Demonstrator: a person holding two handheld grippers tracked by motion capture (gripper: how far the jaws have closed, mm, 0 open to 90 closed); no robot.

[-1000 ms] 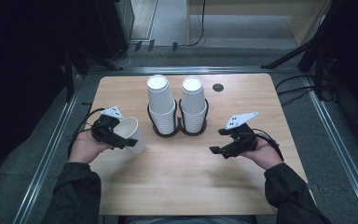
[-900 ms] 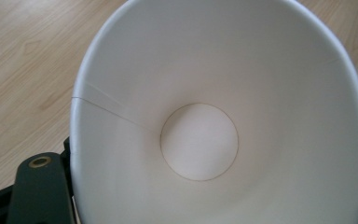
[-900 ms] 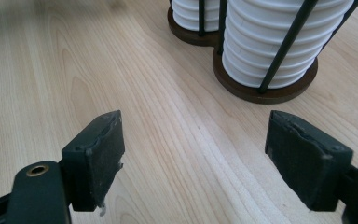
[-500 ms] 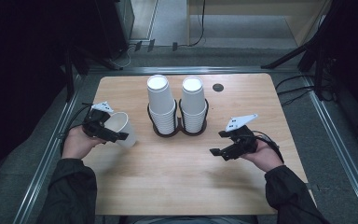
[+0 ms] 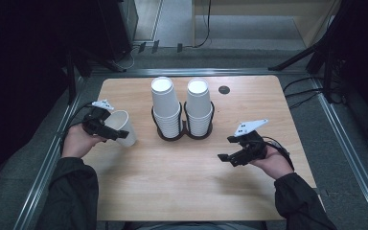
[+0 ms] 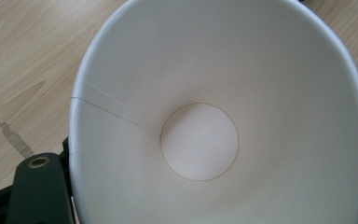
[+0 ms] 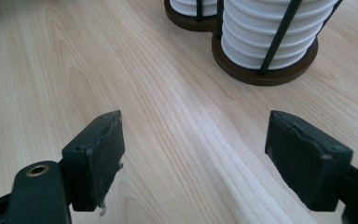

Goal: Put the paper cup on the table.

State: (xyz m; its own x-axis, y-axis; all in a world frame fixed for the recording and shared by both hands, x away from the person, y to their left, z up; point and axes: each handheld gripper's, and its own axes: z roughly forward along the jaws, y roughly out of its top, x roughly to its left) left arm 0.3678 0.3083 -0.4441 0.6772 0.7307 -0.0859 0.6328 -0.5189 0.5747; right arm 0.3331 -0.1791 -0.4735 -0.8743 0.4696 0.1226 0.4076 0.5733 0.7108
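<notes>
The table [image 5: 182, 182] carries two stacks [image 5: 165, 108] of upturned white cups in a black holder [image 5: 186, 132], near the far edge. The loose cup [image 5: 123, 127], upright a second ago, is now tipped on its side at the left, mouth toward the left gripper [image 5: 106, 132], which clamps its rim; probably it's being turned over for stacking. The right gripper [image 5: 230, 158] hovers, jaws wide apart and empty.

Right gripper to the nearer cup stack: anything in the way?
Nothing visible. The right gripper has its jaws open over bare table; the nearer cup stack sits in its wire holder ahead, with only wood between.
</notes>
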